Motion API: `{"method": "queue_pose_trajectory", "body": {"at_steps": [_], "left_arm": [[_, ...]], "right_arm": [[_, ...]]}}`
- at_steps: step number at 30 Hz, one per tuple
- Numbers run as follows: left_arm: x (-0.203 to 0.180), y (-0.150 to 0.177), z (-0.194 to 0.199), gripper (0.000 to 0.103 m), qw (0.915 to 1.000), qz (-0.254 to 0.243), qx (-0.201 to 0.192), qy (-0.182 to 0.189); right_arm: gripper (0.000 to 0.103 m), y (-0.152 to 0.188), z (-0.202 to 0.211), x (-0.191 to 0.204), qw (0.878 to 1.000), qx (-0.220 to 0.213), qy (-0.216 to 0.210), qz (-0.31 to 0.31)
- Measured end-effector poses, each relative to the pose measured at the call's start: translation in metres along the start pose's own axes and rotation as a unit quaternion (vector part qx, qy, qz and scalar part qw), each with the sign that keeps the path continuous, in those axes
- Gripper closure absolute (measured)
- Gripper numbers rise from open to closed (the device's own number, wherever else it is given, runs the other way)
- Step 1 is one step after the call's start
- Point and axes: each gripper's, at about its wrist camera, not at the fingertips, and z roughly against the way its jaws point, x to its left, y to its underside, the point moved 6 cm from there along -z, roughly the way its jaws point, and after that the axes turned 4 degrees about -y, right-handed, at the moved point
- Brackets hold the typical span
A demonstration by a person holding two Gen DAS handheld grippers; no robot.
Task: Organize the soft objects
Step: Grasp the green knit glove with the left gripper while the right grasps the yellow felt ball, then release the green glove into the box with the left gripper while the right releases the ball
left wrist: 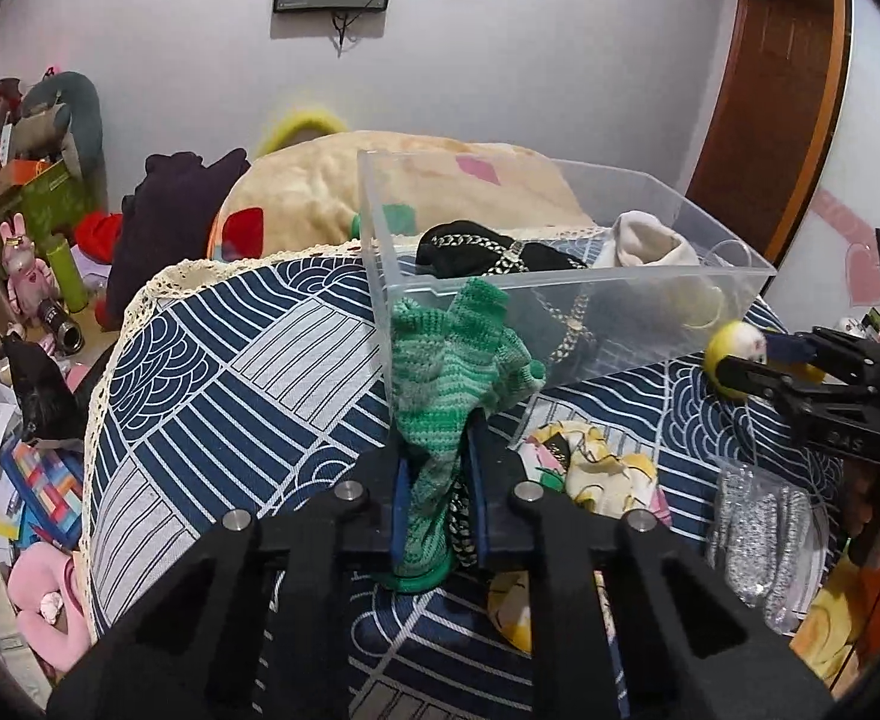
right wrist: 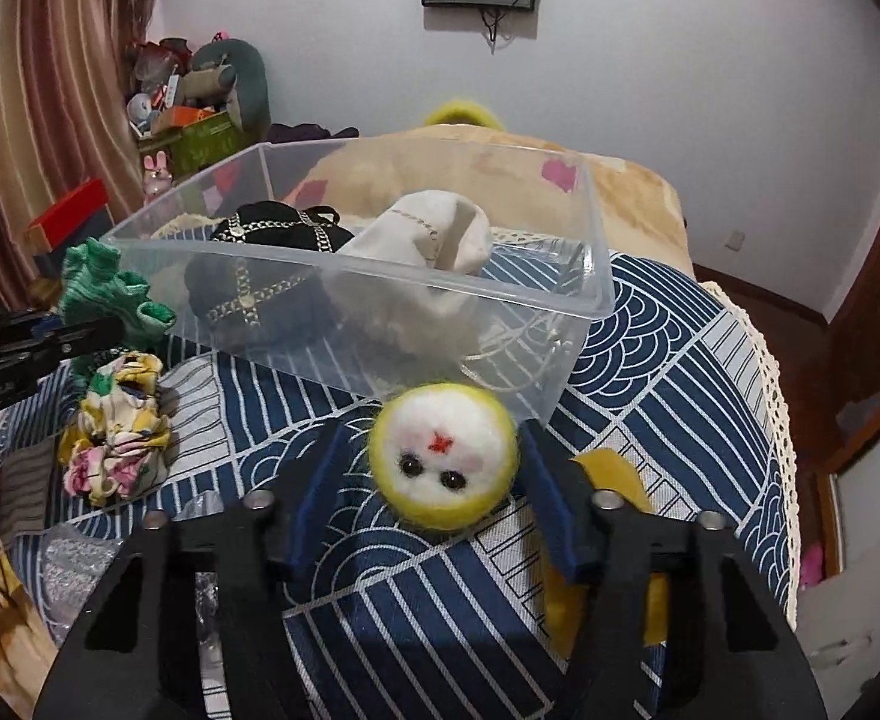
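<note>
My left gripper is shut on a green knitted glove and holds it up just in front of the clear plastic bin. It also shows in the right wrist view. My right gripper is shut on a round yellow felt toy with a white face, held near the bin's front corner. In the left wrist view the toy shows at the right. The bin holds a black item with chains and a white sock.
A floral cloth and a silver glittery piece lie on the blue-and-white patterned bedcover. A beige blanket lies behind the bin. Toys and boxes clutter the floor at the left.
</note>
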Motion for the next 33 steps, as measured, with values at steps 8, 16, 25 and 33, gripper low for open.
{"method": "queue_pose_trajectory", "body": {"at_steps": [8, 16, 25, 33], "left_arm": [[-0.003, -0.011, 0.028, 0.088, 0.9996, 0.006, -0.027, 0.007], [-0.011, -0.029, 0.057, 0.088, 0.9977, -0.004, -0.066, 0.015], [-0.022, -0.055, 0.068, 0.088, 0.9944, 0.004, -0.105, 0.015], [-0.024, -0.072, 0.054, 0.088, 0.9931, 0.005, -0.117, 0.003]], "right_arm": [[0.061, -0.003, 0.013, 0.003, 1.000, -0.020, -0.001, 0.007], [0.061, -0.011, 0.038, 0.010, 0.998, -0.055, -0.008, 0.009], [0.061, -0.032, 0.062, 0.014, 0.994, -0.104, -0.015, 0.000], [0.061, -0.058, 0.063, 0.020, 0.991, -0.129, -0.022, -0.005]]}}
